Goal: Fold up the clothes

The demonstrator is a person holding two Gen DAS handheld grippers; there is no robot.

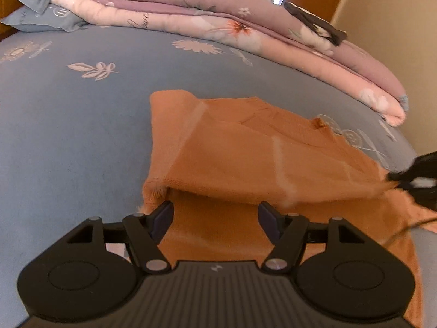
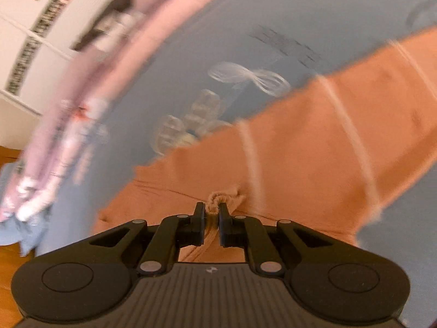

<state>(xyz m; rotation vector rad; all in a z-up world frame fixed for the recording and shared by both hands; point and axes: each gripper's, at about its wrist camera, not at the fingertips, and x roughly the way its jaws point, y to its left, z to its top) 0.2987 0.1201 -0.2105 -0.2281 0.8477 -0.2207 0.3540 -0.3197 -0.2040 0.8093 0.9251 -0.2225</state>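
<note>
An orange garment [image 1: 232,153] with pale stripes lies partly folded on the blue floral bedsheet [image 1: 68,136]. My left gripper [image 1: 215,214] hovers open over its near part, and nothing sits between the purple pads [image 1: 164,218]. A raised fold of the cloth hangs just beyond the fingertips. My right gripper [image 2: 211,213] is shut on a bunched edge of the orange garment [image 2: 314,136], pulling it taut. In the left wrist view, the right gripper [image 1: 397,181] appears at the far right edge, pinching the cloth's corner. That right wrist view is blurred.
A folded pink and mauve floral quilt [image 1: 218,24] lies along the bed's far side with a dark item [image 1: 316,22] on top. A blue pillow [image 1: 41,16] sits at the far left. A beige wall [image 1: 396,27] stands to the right; the wooden floor [image 2: 11,257] shows beside the bed.
</note>
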